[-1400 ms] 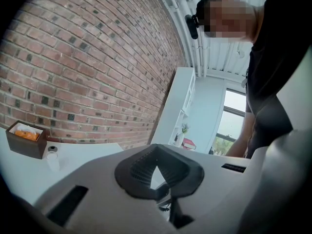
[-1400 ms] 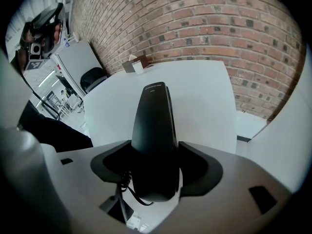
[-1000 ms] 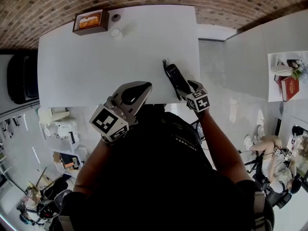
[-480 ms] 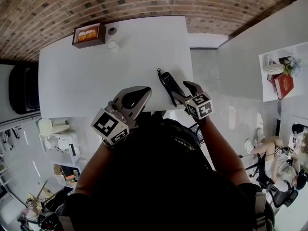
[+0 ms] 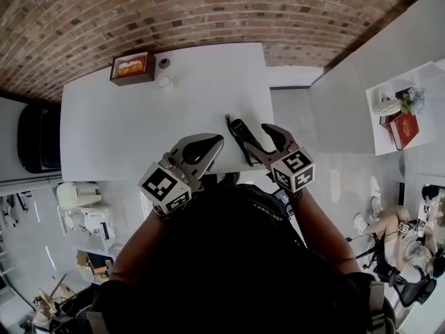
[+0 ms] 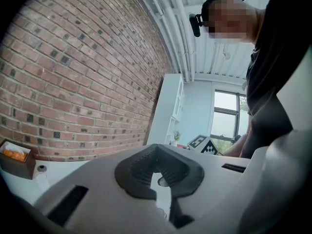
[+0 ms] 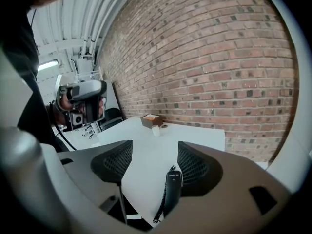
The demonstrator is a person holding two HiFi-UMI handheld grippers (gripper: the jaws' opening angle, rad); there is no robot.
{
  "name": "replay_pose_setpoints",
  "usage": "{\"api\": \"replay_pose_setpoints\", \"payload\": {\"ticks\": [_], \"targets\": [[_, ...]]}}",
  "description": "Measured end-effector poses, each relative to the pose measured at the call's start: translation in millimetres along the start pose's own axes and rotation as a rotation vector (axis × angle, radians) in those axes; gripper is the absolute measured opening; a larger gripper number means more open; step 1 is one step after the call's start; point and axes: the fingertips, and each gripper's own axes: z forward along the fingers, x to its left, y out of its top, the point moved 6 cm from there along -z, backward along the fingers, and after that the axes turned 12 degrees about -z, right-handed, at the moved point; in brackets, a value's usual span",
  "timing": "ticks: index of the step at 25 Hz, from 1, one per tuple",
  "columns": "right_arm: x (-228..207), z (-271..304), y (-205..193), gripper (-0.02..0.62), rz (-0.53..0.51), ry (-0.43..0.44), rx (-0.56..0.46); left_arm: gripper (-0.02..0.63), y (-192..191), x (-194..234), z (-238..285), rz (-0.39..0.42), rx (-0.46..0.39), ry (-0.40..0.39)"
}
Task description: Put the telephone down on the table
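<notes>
Black slim telephone (image 7: 172, 186), coiled cord (image 7: 159, 211), on white table (image 5: 139, 117)

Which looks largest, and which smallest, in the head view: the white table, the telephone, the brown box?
1. white table
2. brown box
3. telephone, about as long as the box but narrower; the ranking is close.

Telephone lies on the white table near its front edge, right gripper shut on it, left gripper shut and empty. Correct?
One thing is off: the right gripper is not shut on the telephone. The right gripper view shows its jaws wide apart, with the telephone lying on the table between them, close to the right-hand pad. The rest stands: the left gripper is shut and empty.
</notes>
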Motion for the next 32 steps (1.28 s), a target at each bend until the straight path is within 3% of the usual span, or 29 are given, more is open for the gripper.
{"api": "replay_pose_setpoints", "payload": {"ticks": [5, 15, 25, 32], "targets": [[1, -15, 27, 0.278, -0.039, -0.016, -0.066, 0.008, 5, -6, 3, 0.012, -0.005, 0.000], [3, -9, 41, 0.275, -0.058, -0.007, -0.091, 0.008, 13, 1, -16, 0.025, -0.025, 0.051], [43, -3, 68, 0.060, -0.129, -0.053, -0.152, 0.008, 6, 8, -52, 0.018, -0.017, 0.035], [102, 7, 84, 0.017, -0.156, -0.091, -0.136, 0.008, 7, 12, -110, 0.025, -0.037, -0.016]]}}
